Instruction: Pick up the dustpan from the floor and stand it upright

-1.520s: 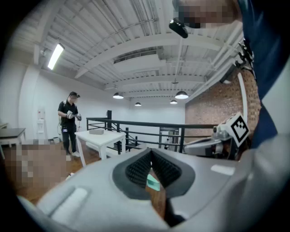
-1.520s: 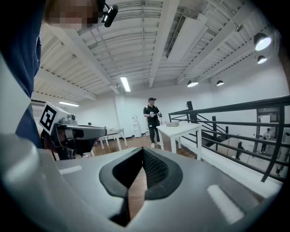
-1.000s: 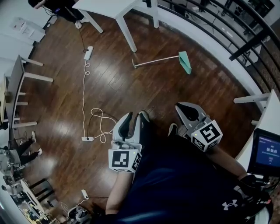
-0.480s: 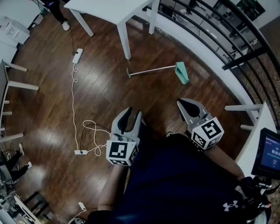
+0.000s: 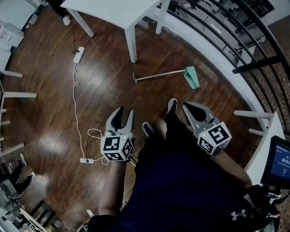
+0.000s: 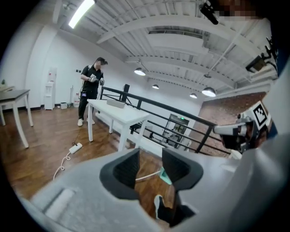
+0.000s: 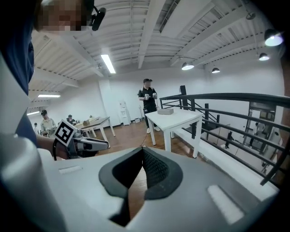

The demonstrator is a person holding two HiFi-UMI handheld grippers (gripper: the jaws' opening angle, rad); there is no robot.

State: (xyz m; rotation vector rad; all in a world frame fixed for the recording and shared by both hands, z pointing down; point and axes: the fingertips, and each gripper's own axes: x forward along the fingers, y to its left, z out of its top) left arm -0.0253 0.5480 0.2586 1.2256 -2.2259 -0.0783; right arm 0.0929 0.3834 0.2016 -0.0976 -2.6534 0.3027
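Dark wood floor (image 5: pixel 104 90) carries the dustpan (image 5: pixel 190 76), which lies flat, handle down, ahead of both tools and apart from them. Pickup and standing upright remain to be done. Left tool (image 5: pixel 124 111) is opening, nothing between its jaws. Right tool (image 5: pixel 186 108) is clenched, empty. A white surface (image 5: pixel 122 11) and black railing (image 5: pixel 217 31) stand beyond; a power strip (image 5: pixel 79 54) lies on the floor.
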